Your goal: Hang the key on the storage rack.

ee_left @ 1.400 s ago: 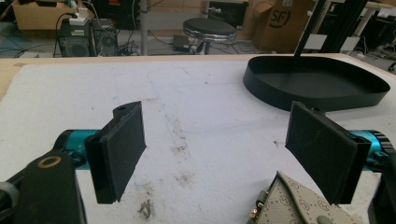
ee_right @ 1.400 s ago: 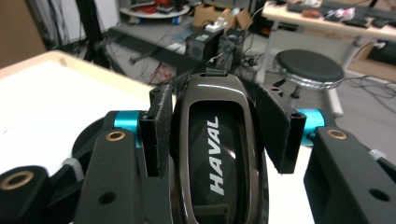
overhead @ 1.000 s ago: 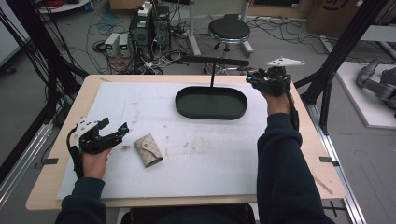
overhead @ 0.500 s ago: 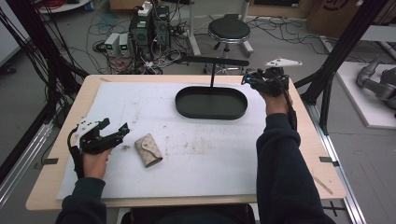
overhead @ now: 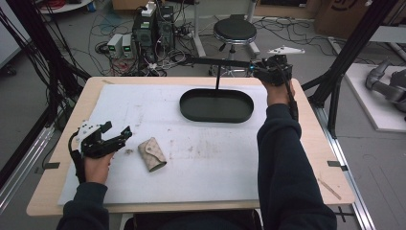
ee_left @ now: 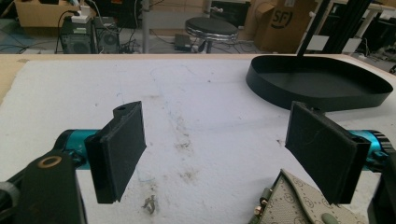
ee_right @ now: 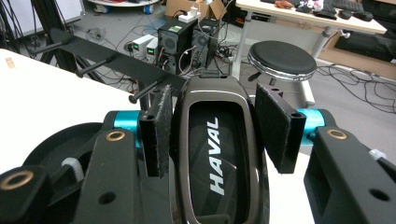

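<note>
White padding covers the wooden table (overhead: 57,191), with computers, cables and a round stool (overhead: 234,29) on the floor beyond it. The black oval tray (overhead: 216,105) near the far edge is the landmark: a post rises from its far rim to a black rack (ee_right: 107,56) of short pegs. Just right of that tray, at the rack's end, the right gripper (ee_right: 219,126) pinches a dark HAVAL car key fob (ee_right: 219,154) between its pads. Well to the near left of the tray, the left gripper (ee_left: 224,149) rests with jaws spread and nothing between them, a beige monogram key pouch (overhead: 152,154) just beside it.

Judging by the fob's place, it is bound for a peg or the tray; the grip should stay firm and the approach slow and level, to avoid knocking the rack. Any ring or loop on the fob is hidden behind the gripper, and the pouch is cut off in the left gripper view.
</note>
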Demonstrator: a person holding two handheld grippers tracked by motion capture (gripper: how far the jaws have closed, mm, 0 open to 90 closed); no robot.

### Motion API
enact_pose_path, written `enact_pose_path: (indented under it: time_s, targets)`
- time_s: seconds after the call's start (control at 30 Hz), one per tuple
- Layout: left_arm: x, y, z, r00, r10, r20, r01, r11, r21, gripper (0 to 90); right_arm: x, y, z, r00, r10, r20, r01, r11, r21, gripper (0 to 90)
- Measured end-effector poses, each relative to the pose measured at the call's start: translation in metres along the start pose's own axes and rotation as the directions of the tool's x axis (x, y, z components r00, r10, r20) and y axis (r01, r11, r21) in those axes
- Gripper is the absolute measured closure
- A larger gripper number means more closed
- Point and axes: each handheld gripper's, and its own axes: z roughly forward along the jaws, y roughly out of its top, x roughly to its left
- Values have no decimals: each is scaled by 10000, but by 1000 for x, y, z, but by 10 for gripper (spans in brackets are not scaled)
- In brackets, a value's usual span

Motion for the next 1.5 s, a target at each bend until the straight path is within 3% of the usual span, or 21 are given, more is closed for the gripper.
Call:
enact_pose_path:
  time_s: [0.2,0.23,0.4,0.6,0.7,0.87,1.0,1.17,1.3,1.5]
  targets:
    - [0,0,0,10000,0,17,0,10000,14,198,3,5,2,9998,-123,135,125,9998,-124,498]
    - [0,0,0,10000,-3,24,3,10000,2,197,2,4,5,9993,-152,344,151,9999,49,498]
    - [0,0,0,10000,-21,11,21,10000,-4,197,-3,0,9,9985,108,533,-121,9996,243,497]
    - [2,-1,-1,10000,-43,-16,43,10000,-17,198,-8,-7,8,9964,-74,848,31,9987,504,497]
    - [1,-1,-1,10000,-12,-13,12,10000,-8,197,-11,-21,9,9947,-239,1005,148,9958,900,497]
    - [1,-1,0,10000,-45,1,45,10000,-16,199,-13,-38,12,9950,-353,939,225,9907,1345,497]
    - [1,-1,-1,10000,-9,-17,9,10000,11,199,-7,-52,23,9951,-576,802,394,9762,2131,497]
    - [0,-1,-1,10000,3,-10,-3,10000,7,199,4,-53,36,9943,-880,606,716,9698,2330,497]
    - [1,-1,-1,10000,-39,-1,39,10000,-27,199,9,-57,47,9948,-812,611,628,9638,2590,496]
    - [2,-1,-1,10000,-10,-3,10,10000,-14,198,13,-59,52,9956,-651,668,458,9650,2581,490]
